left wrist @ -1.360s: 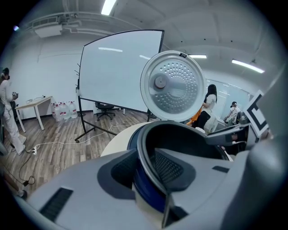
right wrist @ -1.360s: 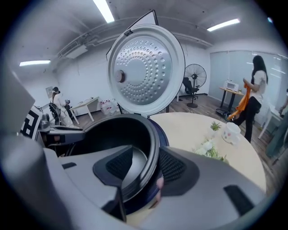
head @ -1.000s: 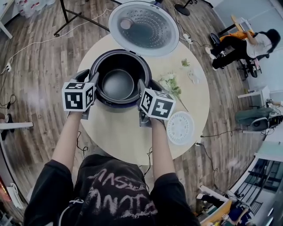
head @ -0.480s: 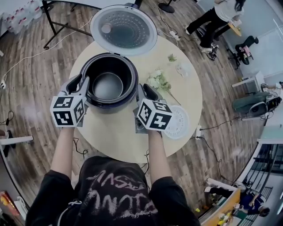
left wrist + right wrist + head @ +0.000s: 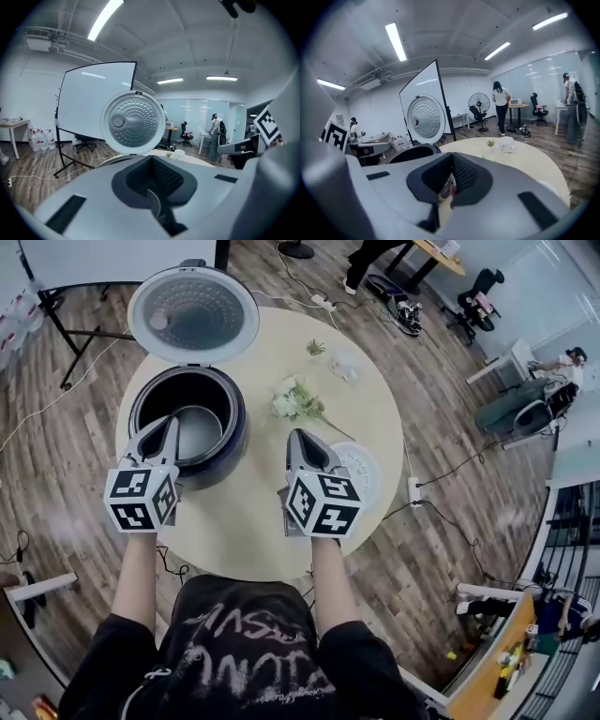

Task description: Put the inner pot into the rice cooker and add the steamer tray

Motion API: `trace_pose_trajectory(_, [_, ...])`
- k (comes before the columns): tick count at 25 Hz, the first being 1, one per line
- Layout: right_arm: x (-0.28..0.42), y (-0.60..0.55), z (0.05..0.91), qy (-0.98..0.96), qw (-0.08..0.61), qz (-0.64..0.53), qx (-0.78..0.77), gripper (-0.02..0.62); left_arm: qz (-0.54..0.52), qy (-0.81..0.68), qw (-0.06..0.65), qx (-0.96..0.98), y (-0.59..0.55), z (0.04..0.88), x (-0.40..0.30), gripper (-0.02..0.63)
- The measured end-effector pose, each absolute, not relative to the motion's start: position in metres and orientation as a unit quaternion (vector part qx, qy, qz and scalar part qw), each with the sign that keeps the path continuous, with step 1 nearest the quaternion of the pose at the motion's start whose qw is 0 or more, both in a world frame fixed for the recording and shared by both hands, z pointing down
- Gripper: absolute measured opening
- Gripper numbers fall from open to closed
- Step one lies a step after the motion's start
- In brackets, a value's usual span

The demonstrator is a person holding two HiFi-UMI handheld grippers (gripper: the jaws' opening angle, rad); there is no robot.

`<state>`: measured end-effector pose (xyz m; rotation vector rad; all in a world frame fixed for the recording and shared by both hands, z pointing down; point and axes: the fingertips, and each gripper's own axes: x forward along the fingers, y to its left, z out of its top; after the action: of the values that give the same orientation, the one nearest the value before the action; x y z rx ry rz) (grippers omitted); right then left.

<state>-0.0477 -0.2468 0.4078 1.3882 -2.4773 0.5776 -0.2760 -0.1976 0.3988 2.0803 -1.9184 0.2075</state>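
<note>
The round surface point(image 5: 244, 521) carries the rice cooker point(image 5: 239, 423) near its far left edge, with its lid point(image 5: 192, 313) tipped back so the mouth is free from above. The inner pot point(image 5: 199, 430) already sits inside the cooker. The white steamer tray point(image 5: 366, 470) lies flat well to the cooker's right, close to the surface's rim, and is probably the next pick. The left gripper point(image 5: 167, 423) hangs over the cooker's near rim and the right gripper point(image 5: 298, 437) between cooker and tray; both pairs of fingers have just closed together, empty, with bare surface on the cooker's near side

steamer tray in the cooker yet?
No, the steamer tray lies on the table beside the right gripper, outside the rice cooker.
</note>
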Motion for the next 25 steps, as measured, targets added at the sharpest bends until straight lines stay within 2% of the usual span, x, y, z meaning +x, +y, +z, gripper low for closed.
trace_pose_trajectory(9, [0.052, -0.218, 0.388, -0.797, 0.056, 0.215, 0.561, 0.005, 0.067, -0.574, 0.139, 0.804, -0.218, 0.383, -0.185, 0.012])
trace_pose_trajectory(20, [0.212, -0.154, 0.391, -0.716, 0.03, 0.189, 0.672, 0.005, 0.066, -0.447, 0.114, 0.885, -0.219, 0.378, -0.018, 0.012])
trace_pose_trajectory(25, [0.26, -0.141, 0.398, -0.696, 0.009, 0.194, 0.691, 0.005, 0.071, -0.415, 0.103, 0.901, -0.219, 0.383, 0.03, 0.012])
